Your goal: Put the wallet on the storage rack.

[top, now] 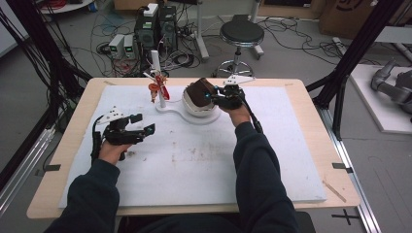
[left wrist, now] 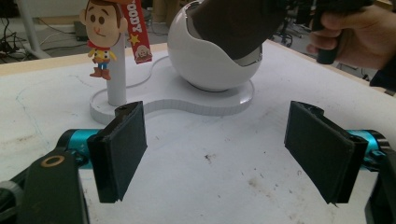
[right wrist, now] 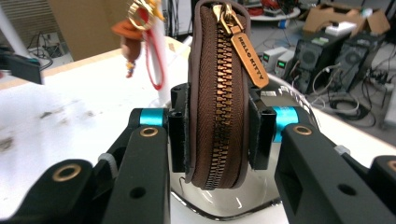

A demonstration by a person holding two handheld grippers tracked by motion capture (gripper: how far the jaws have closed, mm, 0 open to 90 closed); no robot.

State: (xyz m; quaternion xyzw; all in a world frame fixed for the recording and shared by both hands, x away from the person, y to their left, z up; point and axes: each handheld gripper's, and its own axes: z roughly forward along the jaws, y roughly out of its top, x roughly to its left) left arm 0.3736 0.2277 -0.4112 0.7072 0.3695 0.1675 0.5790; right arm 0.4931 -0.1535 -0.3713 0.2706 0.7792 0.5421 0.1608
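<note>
Brown pouch (right wrist: 217, 98) pinched between right gripper (right wrist: 217, 140) jaws

The right claw (right wrist: 217, 135), black with turquoise collars and brass-coloured rivets, is pinching a dark brown fabric zip pouch (right wrist: 217, 93) with a brass-toned zipper and a tan pull tab (right wrist: 250, 58) lettered in dark print. Just beneath it a glossy white ball-shaped bowl (left wrist: 210, 60) is sitting on a white moulded base (left wrist: 187, 98). Ahead of the left claw (left wrist: 224, 149), also black and turquoise, a cowboy figure charm (left wrist: 100, 32) is showing a yellow shirt, red scarf and brown hat beside a red strap (left wrist: 137, 32) with white letters. The bench (top: 311, 92) is pale wood under a stained white mat (top: 194, 160).
</note>
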